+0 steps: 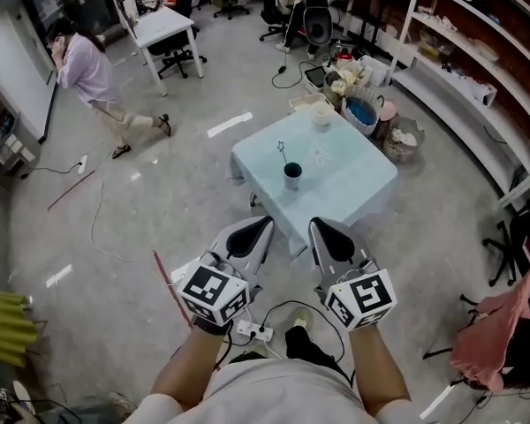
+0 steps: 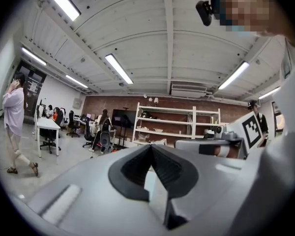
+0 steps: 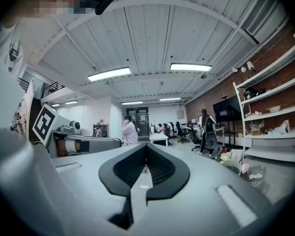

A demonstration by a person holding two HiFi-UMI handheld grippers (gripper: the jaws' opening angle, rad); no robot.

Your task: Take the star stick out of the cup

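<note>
The thin star-topped stick (image 1: pixel 283 154) stands in the small dark cup (image 1: pixel 292 175) on the pale blue cloth-covered counter (image 1: pixel 358 184), well apart from the left gripper (image 1: pixel 264 224) and right gripper (image 1: pixel 317 227), each with its fingers pressed together on nothing.

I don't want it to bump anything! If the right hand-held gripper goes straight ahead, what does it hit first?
Probably nothing soon. The right hand-held gripper aims level across the room, seemingly above the table; far off, a person in pink stands near that line.
</note>
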